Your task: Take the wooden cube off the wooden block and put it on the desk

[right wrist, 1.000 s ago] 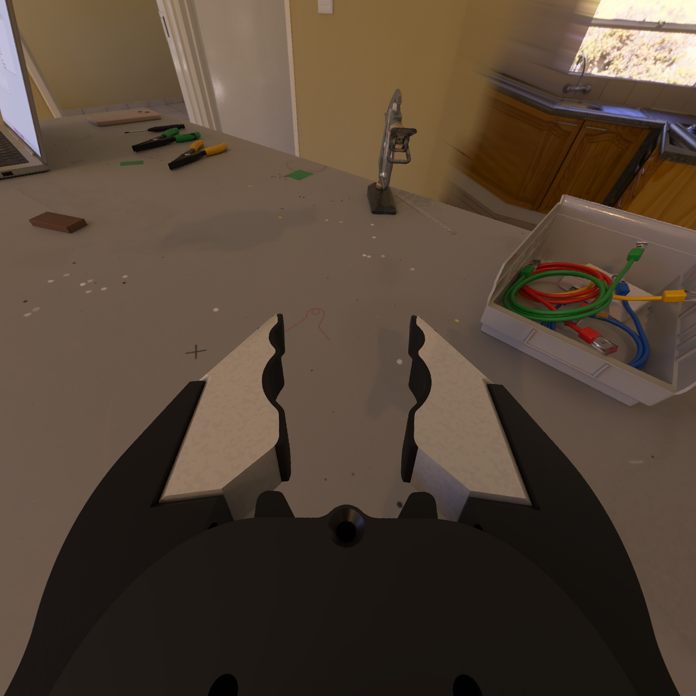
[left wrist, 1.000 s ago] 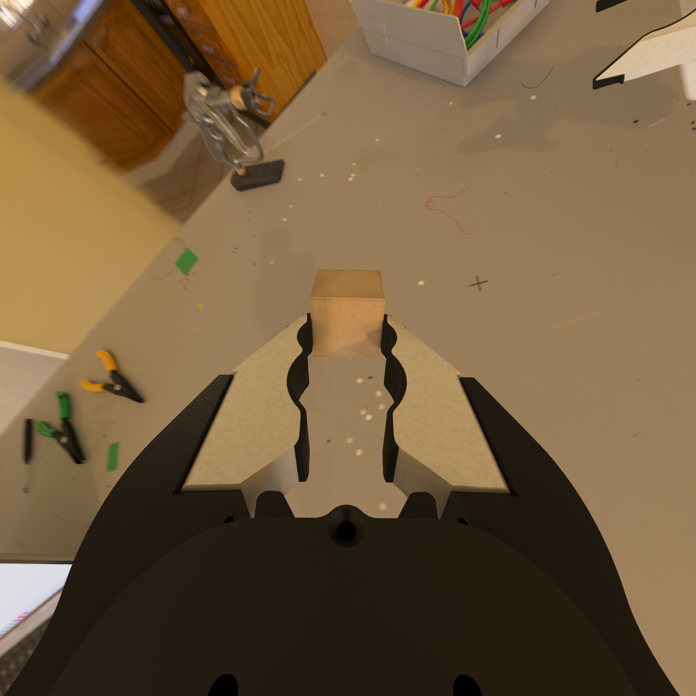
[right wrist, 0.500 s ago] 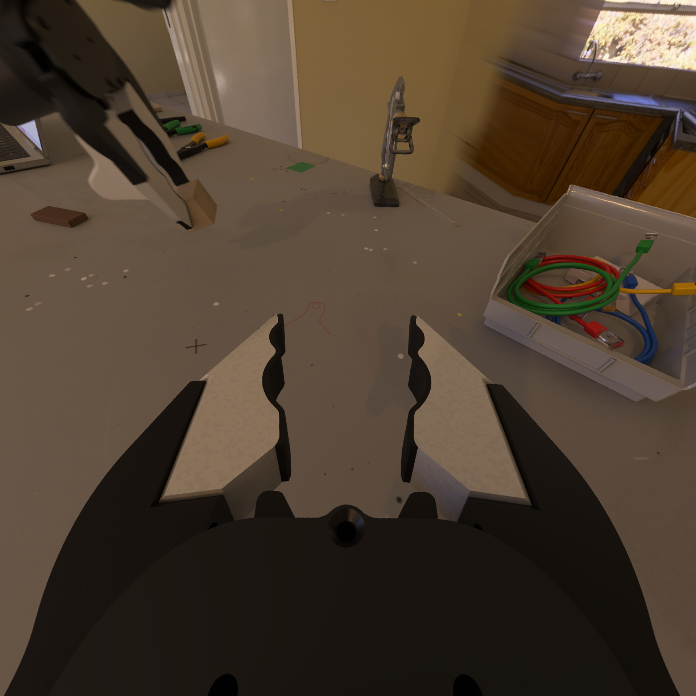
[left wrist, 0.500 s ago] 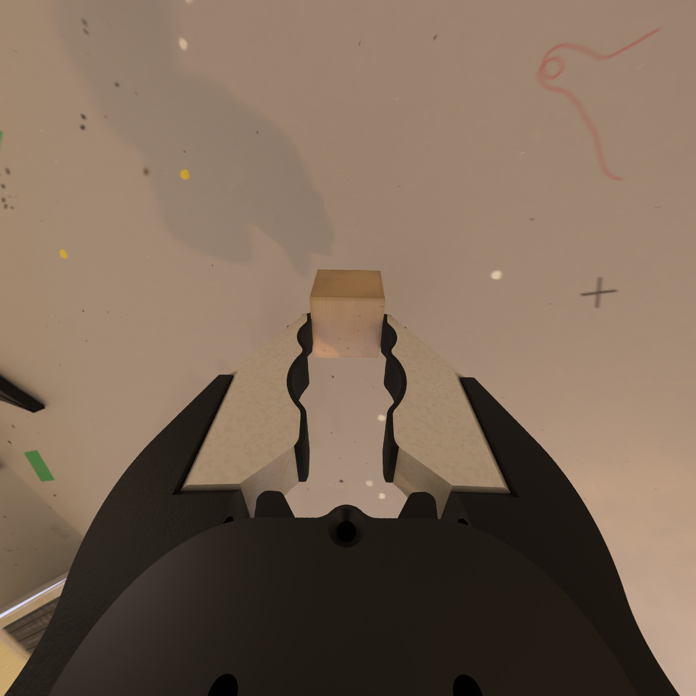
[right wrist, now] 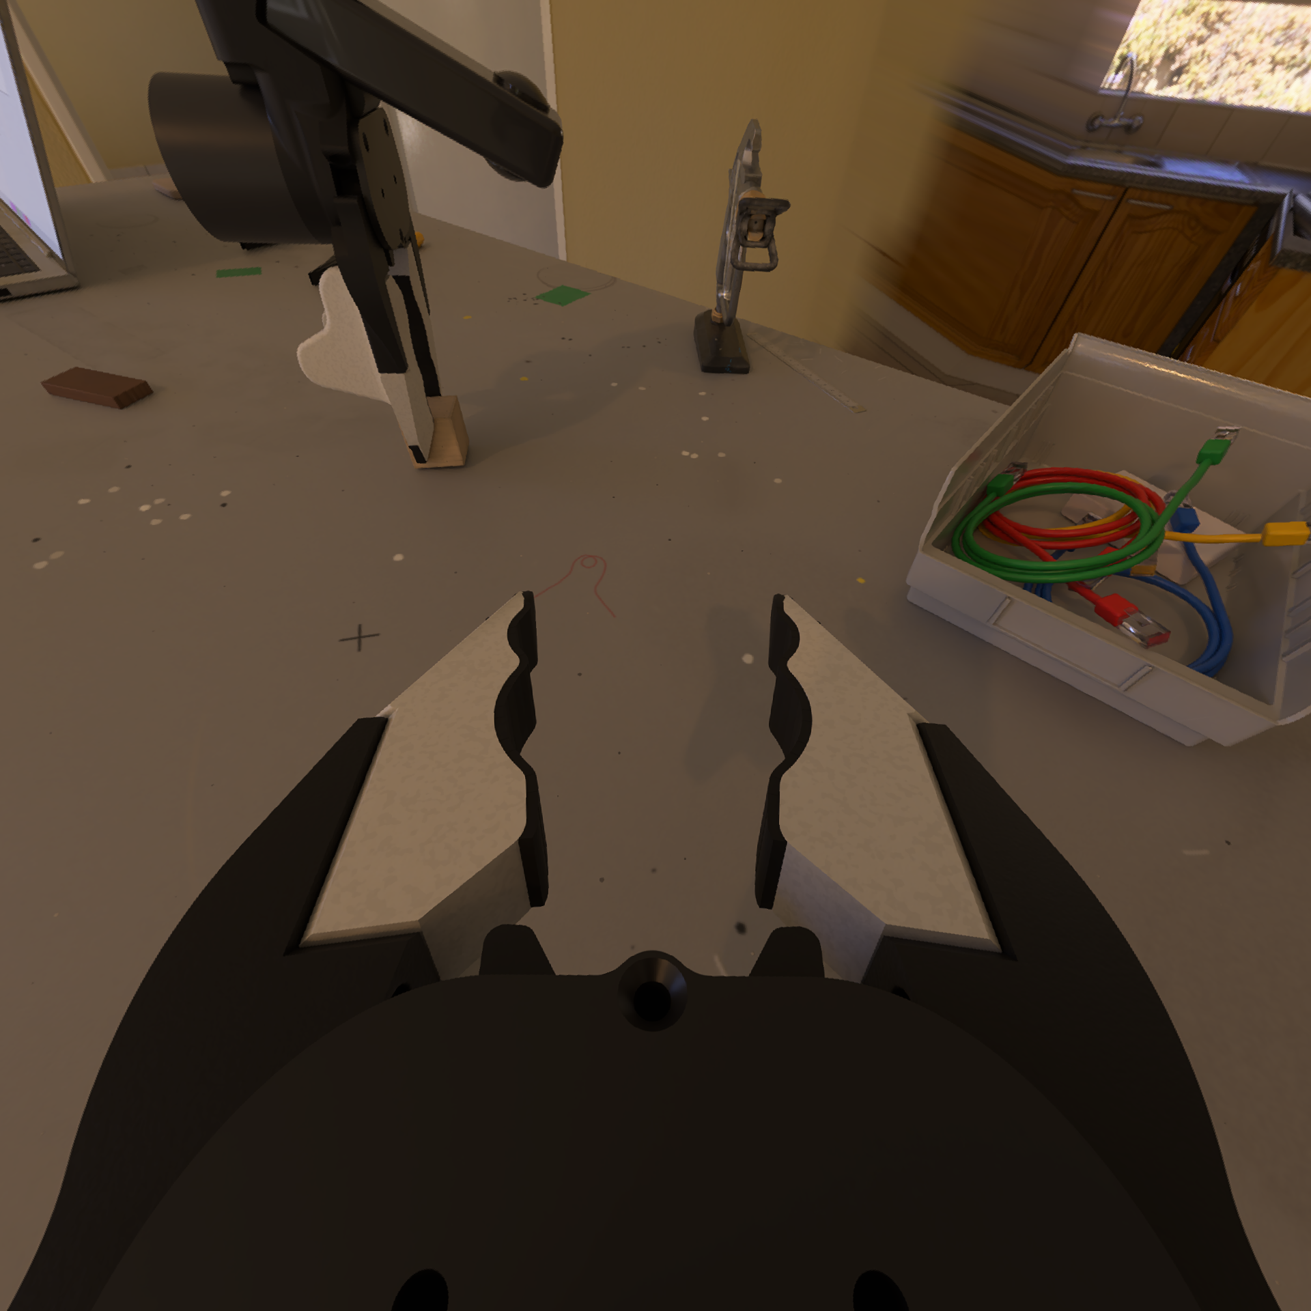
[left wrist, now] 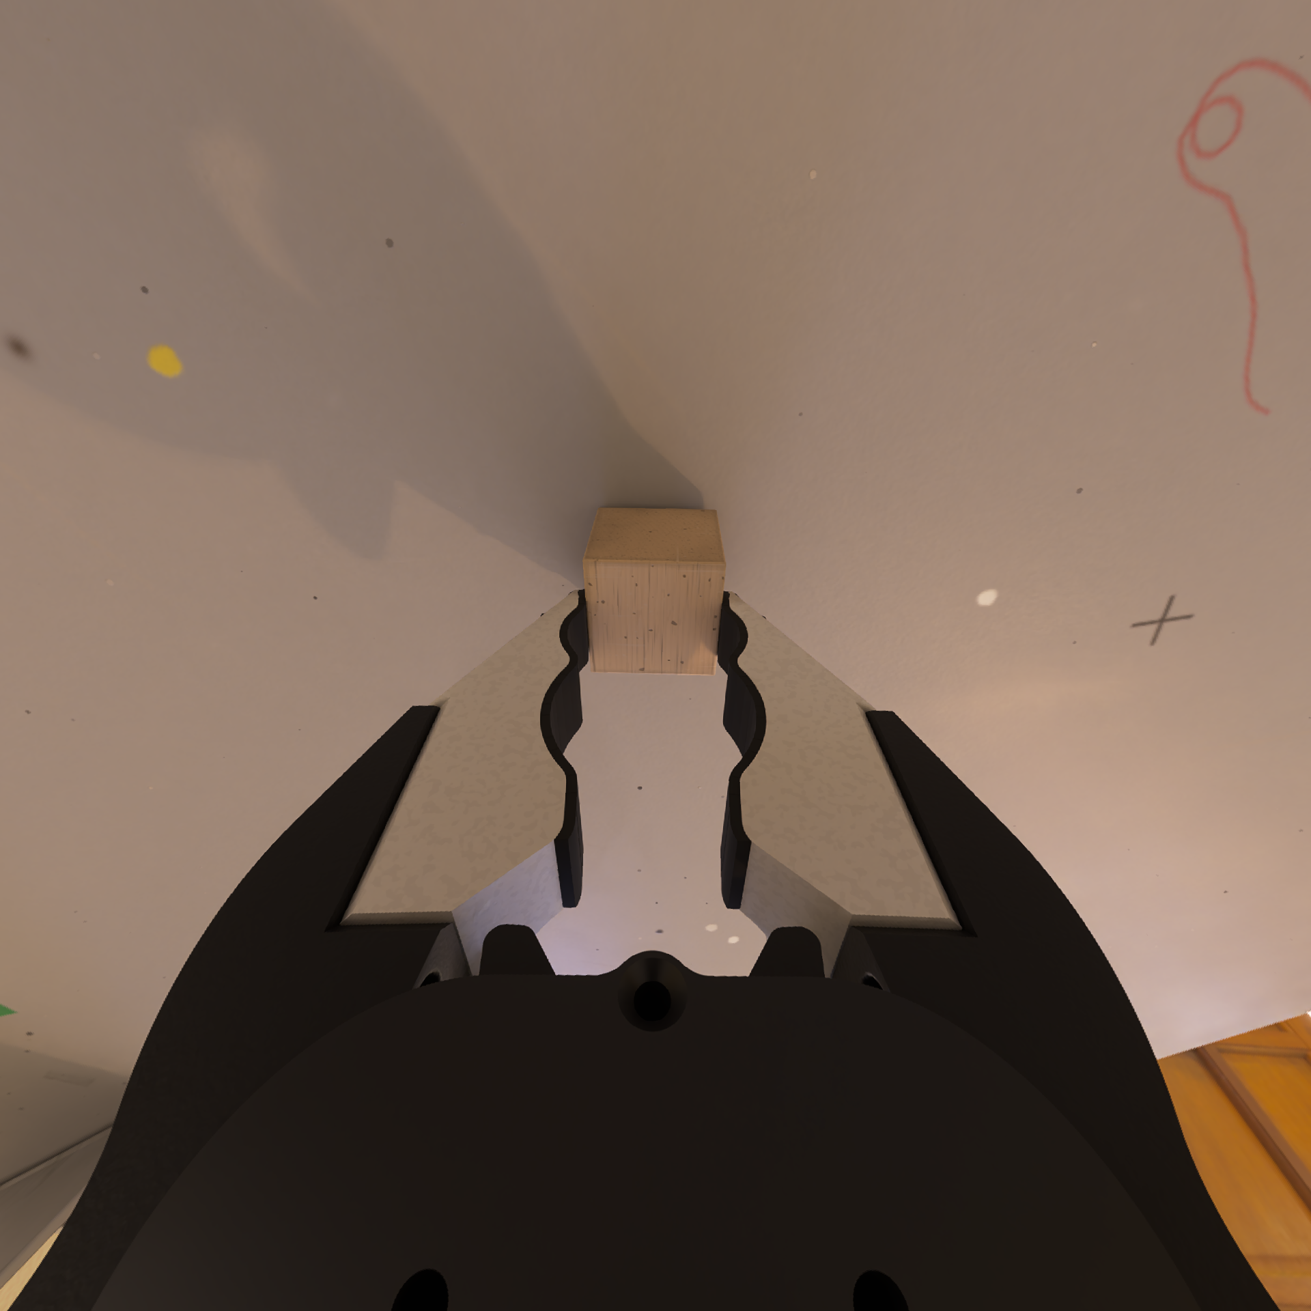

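Left wrist view shows the left hand-held gripper (left wrist: 654,617) clamped on the wooden cube (left wrist: 654,616) right at its fingertips, pointing nearly straight down at the desk (left wrist: 922,355). Makes sense if it's about to set the cube down flat. From the right wrist view the cube (right wrist: 445,441) looks like it's touching the desk or just off it, can't tell which.

The right hand-held gripper (right wrist: 653,613) hangs with its jaws spread wide and nothing between them, well apart from the cube, so I'd guess it's just keeping out of the way.

Around the cube: the dark wooden block (right wrist: 96,386) lies well off to its left, a metal clamp stand (right wrist: 738,255) stands to its right, and the white bin of coloured cables (right wrist: 1107,539) is farther right again. Nothing is crowding the cube, so letting go should be easy.
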Tool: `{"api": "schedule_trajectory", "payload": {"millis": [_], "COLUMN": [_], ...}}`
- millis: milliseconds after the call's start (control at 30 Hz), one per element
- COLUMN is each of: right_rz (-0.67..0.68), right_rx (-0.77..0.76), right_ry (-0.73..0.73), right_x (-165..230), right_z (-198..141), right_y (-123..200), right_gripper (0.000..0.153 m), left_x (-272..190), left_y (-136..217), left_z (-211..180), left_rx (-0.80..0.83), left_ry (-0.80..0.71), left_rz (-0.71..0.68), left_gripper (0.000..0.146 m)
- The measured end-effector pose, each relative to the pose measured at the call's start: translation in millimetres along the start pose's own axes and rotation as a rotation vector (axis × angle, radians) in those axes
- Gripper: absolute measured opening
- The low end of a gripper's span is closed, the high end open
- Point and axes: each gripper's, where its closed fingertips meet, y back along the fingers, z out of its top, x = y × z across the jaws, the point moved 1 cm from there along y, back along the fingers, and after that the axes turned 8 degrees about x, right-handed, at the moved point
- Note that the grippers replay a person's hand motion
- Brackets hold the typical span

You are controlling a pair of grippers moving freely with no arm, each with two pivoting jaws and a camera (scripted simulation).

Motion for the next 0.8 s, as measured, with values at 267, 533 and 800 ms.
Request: {"api": "schedule_trajectory", "payload": {"millis": [267,533,800], "right_rz": [0.003,-0.005,-0.001], "right_rx": [0.011,-0.016,0.007], "right_ry": [0.006,-0.002,-0.004], "right_x": [1,-4,-3], "right_z": [-2,1,-6], "right_y": [-1,2,-4], "right_gripper": [0.066,0.066,0.066], "left_x": [-7,-53,-93], "left_y": [20,121,126], "left_z": [-4,-67,-179], "left_rx": [-0.122,-0.873,-1.393], "left_ry": [-0.003,0.082,0.511], "left_rz": [-0.058,0.203,0.588], "left_gripper": [0.068,0.08,0.117]}}
